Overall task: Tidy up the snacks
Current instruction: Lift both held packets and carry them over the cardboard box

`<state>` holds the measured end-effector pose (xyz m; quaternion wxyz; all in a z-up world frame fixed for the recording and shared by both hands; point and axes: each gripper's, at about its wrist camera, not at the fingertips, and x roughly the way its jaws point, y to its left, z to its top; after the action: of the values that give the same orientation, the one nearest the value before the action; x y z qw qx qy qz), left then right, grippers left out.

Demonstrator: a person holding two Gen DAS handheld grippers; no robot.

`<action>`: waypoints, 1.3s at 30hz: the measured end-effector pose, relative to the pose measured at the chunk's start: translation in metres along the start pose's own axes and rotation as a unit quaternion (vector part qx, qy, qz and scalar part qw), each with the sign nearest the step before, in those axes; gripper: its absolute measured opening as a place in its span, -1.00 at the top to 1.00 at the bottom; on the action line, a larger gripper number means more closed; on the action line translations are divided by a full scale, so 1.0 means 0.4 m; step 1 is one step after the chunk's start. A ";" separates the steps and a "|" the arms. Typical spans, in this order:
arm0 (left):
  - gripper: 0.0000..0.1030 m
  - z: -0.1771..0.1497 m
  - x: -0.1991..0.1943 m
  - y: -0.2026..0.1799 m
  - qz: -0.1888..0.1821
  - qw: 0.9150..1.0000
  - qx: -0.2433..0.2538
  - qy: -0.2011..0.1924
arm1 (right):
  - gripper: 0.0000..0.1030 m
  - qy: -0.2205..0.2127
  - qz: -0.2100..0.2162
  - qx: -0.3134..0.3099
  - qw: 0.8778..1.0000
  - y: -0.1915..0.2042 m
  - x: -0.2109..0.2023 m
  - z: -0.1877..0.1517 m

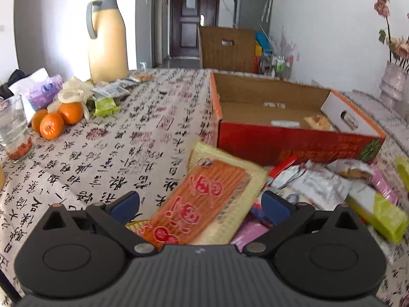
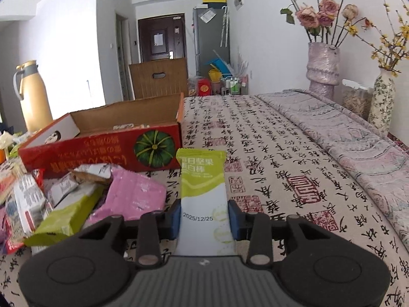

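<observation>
1. The right gripper [image 2: 204, 217] is clamped on a green-and-white snack bar [image 2: 203, 192], its blue pads [image 2: 174, 218] pressed to both sides of the wrapper. The bar stands upright between them, and its lower end is hidden behind the gripper body.
2. The left gripper [image 1: 200, 204] is spread wide, its blue pads [image 1: 125, 206] well apart. An orange-and-yellow snack packet [image 1: 204, 204] lies tilted between them, touching neither; its near end is hidden under the gripper body.
3. Right of that packet sits a heap of snacks [image 1: 319, 186], blurred in the left wrist view; a lime-green bar [image 1: 381, 215] and a pink packet [image 2: 133, 195] can be picked out.
4. Just beyond the heap stands the open red cardboard box [image 1: 294, 140]. A few pale packets lie inside, too small to identify.
5. Far left on the patterned tablecloth [image 1: 107, 153] are oranges [image 1: 55, 121], a glass [image 1: 15, 130] cut off at the edge, and a cream thermos jug [image 1: 107, 38].
6. Far right stands a vase of faded roses [image 2: 323, 64].
</observation>
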<state>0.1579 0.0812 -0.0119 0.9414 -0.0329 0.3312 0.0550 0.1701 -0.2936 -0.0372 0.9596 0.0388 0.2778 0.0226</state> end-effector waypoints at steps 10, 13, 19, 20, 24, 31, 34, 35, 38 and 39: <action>-1.00 -0.008 0.070 0.029 -0.030 0.997 0.063 0.034 | 0.30 -0.005 -0.032 0.000 0.999 0.037 -0.011 0.011; -1.00 -0.005 0.095 0.043 -0.042 0.996 0.058 0.045 | 0.29 -0.004 -0.040 -0.002 0.999 0.051 -0.012 0.009; -0.89 0.002 0.113 0.080 -0.063 0.996 0.022 0.065 | 0.29 -0.004 -0.050 -0.010 0.999 0.074 -0.013 0.015; -0.86 0.004 0.113 0.084 -0.067 0.995 0.020 0.066 | 0.29 -0.004 -0.051 -0.011 0.999 0.077 -0.012 0.016; -0.52 0.007 0.107 0.100 -0.065 0.996 0.021 0.063 | 0.29 -0.002 -0.051 -0.015 0.999 0.089 -0.007 0.017; -0.02 0.004 0.092 0.126 -0.057 0.997 0.013 0.056 | 0.29 0.001 -0.047 -0.017 0.999 0.098 -0.005 0.012; 0.14 0.001 0.085 0.129 -0.049 0.997 0.011 0.053 | 0.29 0.001 -0.045 -0.016 0.999 0.099 -0.007 0.011; 0.14 -0.001 0.084 0.128 -0.045 0.998 0.013 0.051 | 0.29 0.000 -0.045 -0.016 0.999 0.099 -0.008 0.011; 0.17 -0.007 0.080 0.117 -0.031 0.998 0.021 0.045 | 0.29 -0.002 -0.044 -0.016 0.999 0.098 -0.014 0.011; 0.19 -0.008 0.077 0.113 -0.028 0.998 0.023 0.043 | 0.29 -0.003 -0.043 -0.016 0.999 0.098 -0.016 0.011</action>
<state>0.1743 0.1283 -0.0349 0.9280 -0.0231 0.3713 0.0199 0.1661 -0.2554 -0.0268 0.9610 0.0119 0.2759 -0.0148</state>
